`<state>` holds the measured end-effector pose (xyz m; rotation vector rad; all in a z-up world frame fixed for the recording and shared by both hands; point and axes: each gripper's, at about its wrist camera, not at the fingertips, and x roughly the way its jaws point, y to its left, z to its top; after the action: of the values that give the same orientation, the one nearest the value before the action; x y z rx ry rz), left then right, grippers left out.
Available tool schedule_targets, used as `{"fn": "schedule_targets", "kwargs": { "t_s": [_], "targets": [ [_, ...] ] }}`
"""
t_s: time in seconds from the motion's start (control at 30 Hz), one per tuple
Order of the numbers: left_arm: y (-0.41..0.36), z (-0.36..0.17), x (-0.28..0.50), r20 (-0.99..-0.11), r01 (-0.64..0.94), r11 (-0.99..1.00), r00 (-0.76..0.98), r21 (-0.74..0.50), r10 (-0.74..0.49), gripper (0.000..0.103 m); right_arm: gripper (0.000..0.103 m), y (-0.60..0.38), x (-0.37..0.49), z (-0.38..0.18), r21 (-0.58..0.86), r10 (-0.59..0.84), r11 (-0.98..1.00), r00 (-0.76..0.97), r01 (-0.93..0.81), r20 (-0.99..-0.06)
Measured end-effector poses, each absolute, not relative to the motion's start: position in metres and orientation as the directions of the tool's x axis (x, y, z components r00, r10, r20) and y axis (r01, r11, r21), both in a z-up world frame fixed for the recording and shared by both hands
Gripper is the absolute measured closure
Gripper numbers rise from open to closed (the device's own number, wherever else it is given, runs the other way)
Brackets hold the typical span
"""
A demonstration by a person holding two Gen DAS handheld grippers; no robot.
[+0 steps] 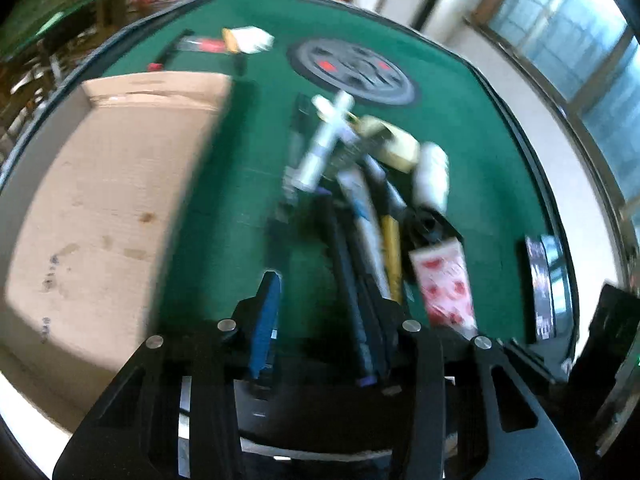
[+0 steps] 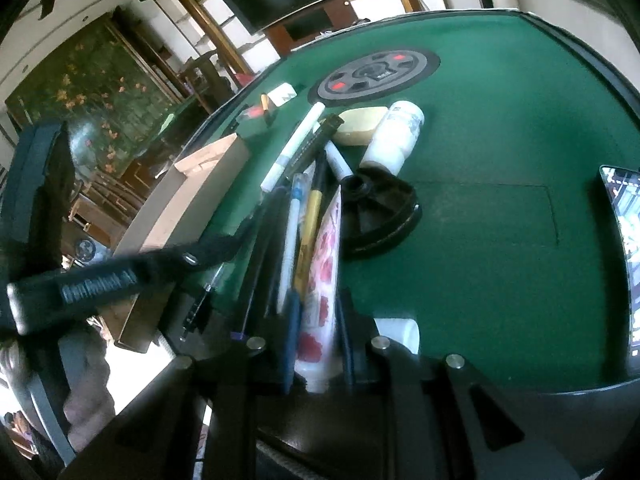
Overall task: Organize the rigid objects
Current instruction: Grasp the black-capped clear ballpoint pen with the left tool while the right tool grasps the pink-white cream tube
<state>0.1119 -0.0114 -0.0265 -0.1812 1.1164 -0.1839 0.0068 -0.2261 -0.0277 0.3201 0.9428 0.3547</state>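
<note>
A pile of pens lies on the green table [image 1: 224,240]: a white marker [image 1: 324,144] [image 2: 296,144], a yellow pen [image 1: 392,248] [image 2: 310,224] and dark pens [image 1: 348,272]. Beside them are a cream block [image 2: 360,124], a white bottle [image 2: 394,136] [image 1: 432,176] and a black round lid [image 2: 380,216]. My left gripper [image 1: 320,300] is open over the near end of the pile, and the dark pens lie between its fingers against the right one. My right gripper [image 2: 318,300] is shut on a white tube with red flowers [image 2: 324,264] [image 1: 444,284]. The left gripper's black arm [image 2: 100,276] reaches in from the left.
An open cardboard box [image 1: 112,200] [image 2: 208,160] stands left of the pile. A round grey panel [image 1: 352,72] [image 2: 376,74] sits mid-table. A dark phone or tablet [image 1: 542,288] [image 2: 624,260] lies at the right edge. Small items [image 1: 248,40] lie at the far side.
</note>
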Motion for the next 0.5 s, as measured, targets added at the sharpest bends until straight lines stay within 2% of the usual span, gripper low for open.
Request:
{"fn": "schedule_targets", "kwargs": {
  "t_s": [0.07, 0.2, 0.27, 0.33, 0.4, 0.5],
  "targets": [
    [-0.008, -0.029, 0.117, -0.894, 0.048, 0.978, 0.398, -0.203, -0.205, 0.063, 0.086, -0.226, 0.007, -0.028, 0.418, 0.432, 0.895, 0.540, -0.157, -0.722],
    [-0.029, -0.045, 0.126, -0.934, 0.108, 0.994, 0.352, -0.026, -0.063, 0.063, 0.086, -0.225, 0.008, -0.028, 0.410, 0.426, 0.898, 0.542, -0.159, -0.724],
    [-0.037, -0.058, 0.129, -0.948, 0.129, 0.992, 0.317, 0.020, -0.022, 0.064, 0.086, -0.223, 0.008, -0.027, 0.400, 0.418, 0.903, 0.547, -0.159, -0.726],
    [-0.039, -0.064, 0.127, -0.952, 0.137, 0.990, 0.307, 0.037, -0.007, 0.072, 0.086, -0.222, 0.006, -0.025, 0.388, 0.407, 0.908, 0.554, -0.159, -0.726],
    [-0.040, -0.061, 0.125, -0.949, 0.143, 0.989, 0.314, 0.038, -0.009, 0.089, 0.086, -0.220, 0.005, -0.023, 0.362, 0.386, 0.918, 0.561, -0.160, -0.732],
    [-0.036, -0.059, 0.124, -0.946, 0.137, 0.990, 0.325, 0.038, -0.008, 0.093, 0.087, -0.216, 0.006, -0.022, 0.338, 0.365, 0.928, 0.558, -0.156, -0.745]
  ]
}}
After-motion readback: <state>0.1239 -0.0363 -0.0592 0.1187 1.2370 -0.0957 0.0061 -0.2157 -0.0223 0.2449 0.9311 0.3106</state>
